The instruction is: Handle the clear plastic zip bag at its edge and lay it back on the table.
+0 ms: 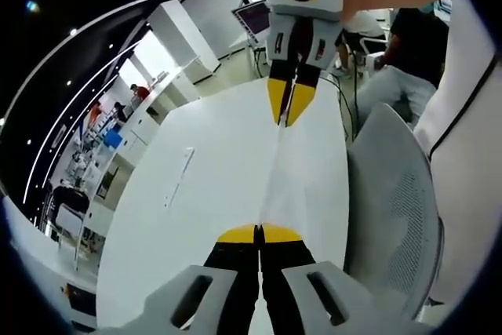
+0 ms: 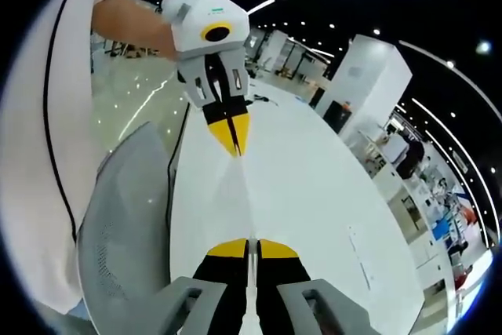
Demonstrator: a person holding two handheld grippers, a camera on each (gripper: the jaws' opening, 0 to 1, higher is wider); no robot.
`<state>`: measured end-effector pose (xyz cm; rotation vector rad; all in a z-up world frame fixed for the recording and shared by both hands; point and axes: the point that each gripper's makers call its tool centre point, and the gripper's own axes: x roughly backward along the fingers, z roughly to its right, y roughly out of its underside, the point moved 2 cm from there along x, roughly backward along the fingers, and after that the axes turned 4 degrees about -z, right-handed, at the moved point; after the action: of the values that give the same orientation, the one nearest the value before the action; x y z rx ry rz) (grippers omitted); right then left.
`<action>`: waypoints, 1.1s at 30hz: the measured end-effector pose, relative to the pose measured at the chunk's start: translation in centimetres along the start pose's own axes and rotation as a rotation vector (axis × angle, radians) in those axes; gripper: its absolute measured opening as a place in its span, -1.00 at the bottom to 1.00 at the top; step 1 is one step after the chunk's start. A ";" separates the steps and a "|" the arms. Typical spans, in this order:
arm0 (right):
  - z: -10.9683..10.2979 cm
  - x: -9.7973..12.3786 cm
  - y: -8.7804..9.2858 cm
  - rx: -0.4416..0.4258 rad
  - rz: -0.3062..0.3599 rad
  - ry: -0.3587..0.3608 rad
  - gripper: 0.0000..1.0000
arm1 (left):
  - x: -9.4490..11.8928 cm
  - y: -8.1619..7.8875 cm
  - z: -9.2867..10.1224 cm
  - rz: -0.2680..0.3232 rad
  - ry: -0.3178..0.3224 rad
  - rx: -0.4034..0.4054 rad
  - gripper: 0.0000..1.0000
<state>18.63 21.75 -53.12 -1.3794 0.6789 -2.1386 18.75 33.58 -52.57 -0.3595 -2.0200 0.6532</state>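
The clear plastic zip bag (image 1: pixel 272 178) is stretched edge-on as a thin, near-transparent strip between my two grippers, above the white table (image 1: pixel 196 209). In the left gripper view, my left gripper (image 1: pixel 259 234) is shut on the near edge, its yellow tips pressed together. My right gripper (image 1: pixel 289 107) faces it from the top, shut on the far edge. From the right gripper view the same bag (image 2: pixel 244 198) runs from my right gripper (image 2: pixel 252 248) at the bottom up to my left gripper (image 2: pixel 234 140), held by a person's hand.
A grey mesh chair (image 1: pixel 392 209) stands against the table's side, also seen as the chair (image 2: pixel 125 217). A thin pale strip (image 1: pixel 179 176) lies on the table top (image 2: pixel 314 186). People, desks and screens fill the office behind.
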 end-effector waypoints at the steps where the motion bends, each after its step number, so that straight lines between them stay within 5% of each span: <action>1: 0.0 0.0 0.0 0.000 0.001 0.001 -1.00 | 0.0 0.0 -0.1 0.000 -0.001 0.001 -1.00; 33: 0.6 0.6 0.7 0.000 -0.024 -0.002 -1.00 | 0.6 0.8 -0.9 -0.005 -0.021 0.003 -1.00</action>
<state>19.07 20.72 -52.96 -1.3967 0.6648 -2.1554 19.20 34.79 -52.23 -0.3466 -2.0386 0.6591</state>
